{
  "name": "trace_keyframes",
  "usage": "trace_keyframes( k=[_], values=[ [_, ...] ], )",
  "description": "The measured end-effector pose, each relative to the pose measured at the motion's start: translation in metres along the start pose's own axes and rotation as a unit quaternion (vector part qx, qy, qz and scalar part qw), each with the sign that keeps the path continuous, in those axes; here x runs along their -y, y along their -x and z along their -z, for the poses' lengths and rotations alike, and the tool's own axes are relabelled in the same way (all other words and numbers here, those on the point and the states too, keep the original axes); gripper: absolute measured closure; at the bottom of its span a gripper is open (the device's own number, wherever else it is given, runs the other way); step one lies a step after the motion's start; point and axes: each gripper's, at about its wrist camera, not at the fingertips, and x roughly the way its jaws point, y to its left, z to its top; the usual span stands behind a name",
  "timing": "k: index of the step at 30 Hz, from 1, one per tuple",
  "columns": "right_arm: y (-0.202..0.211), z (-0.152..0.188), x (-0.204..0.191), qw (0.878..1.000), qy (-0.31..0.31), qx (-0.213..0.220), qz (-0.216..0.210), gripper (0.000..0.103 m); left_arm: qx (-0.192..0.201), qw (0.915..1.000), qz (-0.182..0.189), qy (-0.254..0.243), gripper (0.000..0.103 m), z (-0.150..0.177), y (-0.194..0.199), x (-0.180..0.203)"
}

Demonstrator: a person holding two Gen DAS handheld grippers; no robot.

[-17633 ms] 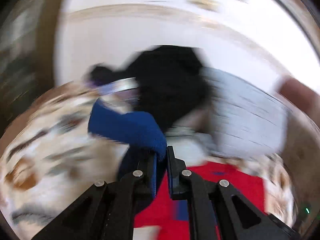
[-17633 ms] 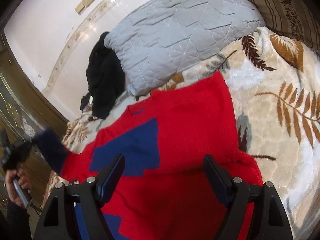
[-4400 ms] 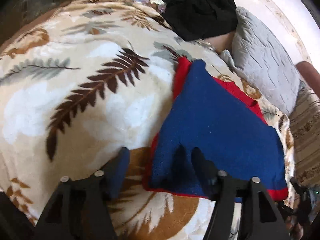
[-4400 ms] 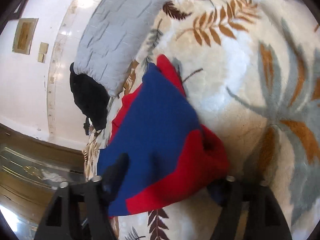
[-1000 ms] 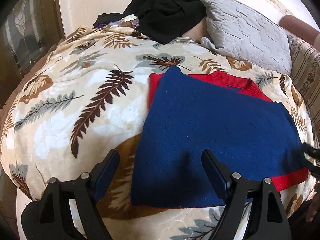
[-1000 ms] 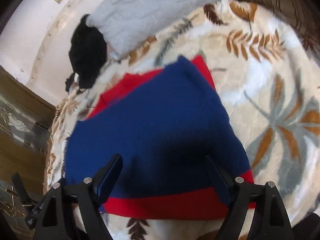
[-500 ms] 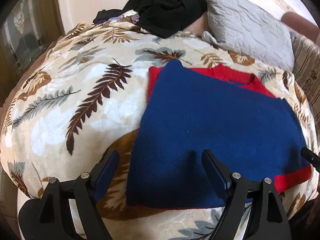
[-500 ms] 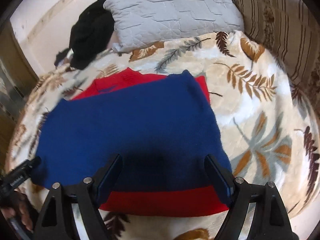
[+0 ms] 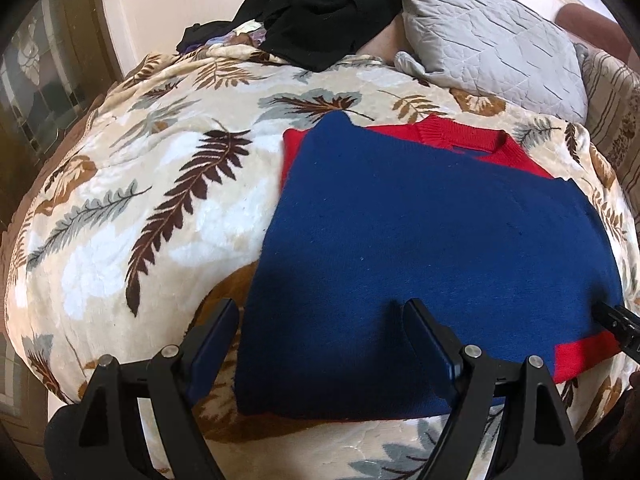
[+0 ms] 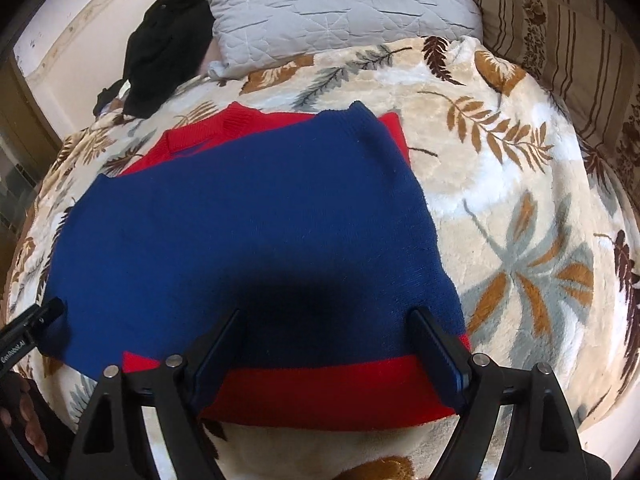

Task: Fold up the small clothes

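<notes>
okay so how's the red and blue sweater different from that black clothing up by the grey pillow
The red and blue sweater is folded flat with straight edges; the black clothing sits in a crumpled heap. The sweater shows two colours, the black clothing one. The sweater lies mid-blanket just ahead of both open grippers; the black clothing lies at the far end beside the grey pillow. Both rest on the leaf-print blanket.

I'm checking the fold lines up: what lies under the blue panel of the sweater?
Under the blue panel, the sweater's red layer shows along the near hem, far side edge and collar. The leaf-print blanket lies beneath it all. How the covered middle is folded is hidden.
</notes>
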Motion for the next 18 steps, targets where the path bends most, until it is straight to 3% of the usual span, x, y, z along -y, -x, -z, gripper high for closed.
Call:
trace_keyframes(
  k=[6, 10, 12, 16, 18],
  values=[
    [0.000, 0.000, 0.000, 1.000, 0.003, -0.004, -0.001, 0.015, 0.010, 0.9999, 0.008, -0.010, 0.019, -0.007, 0.001, 0.010],
    [0.001, -0.001, 0.000, 1.000, 0.006, -0.013, -0.003, 0.015, -0.015, 0.9996, -0.001, -0.025, 0.017, -0.003, -0.022, 0.016],
    [0.009, -0.005, 0.002, 1.000, 0.003, -0.011, -0.009, 0.015, -0.001, 0.9995, -0.004, -0.032, 0.015, 0.001, -0.021, 0.018],
    [0.029, -0.038, 0.002, 0.999, -0.007, 0.029, -0.031, 0.015, 0.002, 0.9995, -0.001, -0.033, 0.013, 0.002, -0.023, 0.018],
    [0.024, -0.062, 0.002, 0.996, -0.015, 0.029, -0.078, 0.015, 0.004, 0.9994, 0.000, -0.034, 0.012, 0.003, -0.023, 0.018]
  ],
)
